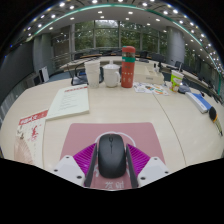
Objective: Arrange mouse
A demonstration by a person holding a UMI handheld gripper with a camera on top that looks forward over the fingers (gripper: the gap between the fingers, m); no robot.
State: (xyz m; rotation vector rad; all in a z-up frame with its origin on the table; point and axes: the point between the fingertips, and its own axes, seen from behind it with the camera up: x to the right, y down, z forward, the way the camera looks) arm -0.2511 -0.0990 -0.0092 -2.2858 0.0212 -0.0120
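A black computer mouse (111, 158) sits between my two fingers, its scroll wheel pointing away from me. My gripper (111, 150) is shut on it, with both magenta finger pads (84, 157) pressed against its sides. Under and ahead of the mouse lies a pink mouse mat (85, 133) on the pale round table (150, 110). I cannot tell whether the mouse rests on the mat or hangs just above it.
A white booklet (68, 101) lies beyond the mat to the left, and a red-and-white leaflet (30, 125) lies at the table's left edge. White containers (110, 73) and a tall orange bottle (128, 66) stand at the far side. Small items (200, 100) lie to the right.
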